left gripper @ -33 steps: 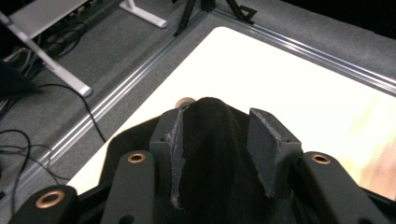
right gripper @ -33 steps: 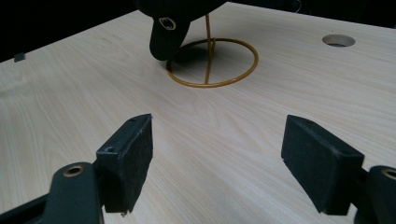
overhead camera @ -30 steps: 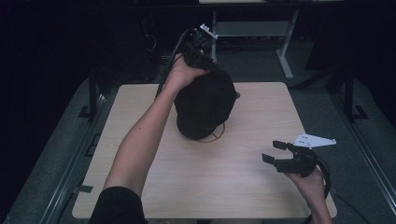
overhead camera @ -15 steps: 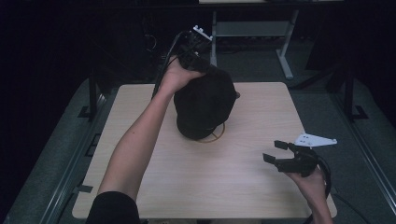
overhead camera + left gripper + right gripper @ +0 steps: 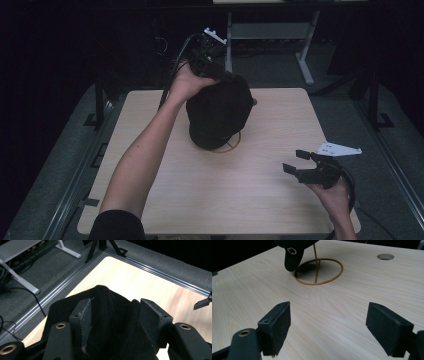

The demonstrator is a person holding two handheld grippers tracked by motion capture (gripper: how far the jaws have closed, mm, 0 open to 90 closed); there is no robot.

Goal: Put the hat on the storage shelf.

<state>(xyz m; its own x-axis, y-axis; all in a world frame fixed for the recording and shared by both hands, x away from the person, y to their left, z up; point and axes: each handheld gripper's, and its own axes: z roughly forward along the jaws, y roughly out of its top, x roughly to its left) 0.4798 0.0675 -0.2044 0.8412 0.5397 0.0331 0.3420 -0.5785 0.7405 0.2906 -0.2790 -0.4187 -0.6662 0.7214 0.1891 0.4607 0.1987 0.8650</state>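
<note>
Cap (image 5: 220, 112) black, perched on gold wire stand (image 5: 319, 271), left gripper (image 5: 115, 315) fingers just spreading around its crown, right gripper (image 5: 328, 326) fingers released.

Landmark: black cap (image 5: 220, 112) on its gold wire stand (image 5: 231, 146), middle-back of the table (image 5: 200, 200).

- Cap's near side: bare wood right to the table edge, open lane.
- Its left: the person's left forearm (image 5: 145, 155) cuts diagonally across, blocks passage.
- Its back top: left gripper (image 5: 212, 62) sits there, cloth between its jaws, which have just been opening.
- Its near right: right gripper (image 5: 296, 171) low over the wood, jaws apart, nothing between; clear run to the stand's ring base.
- Far right: round hole (image 5: 385, 256) in the tabletop.
</note>
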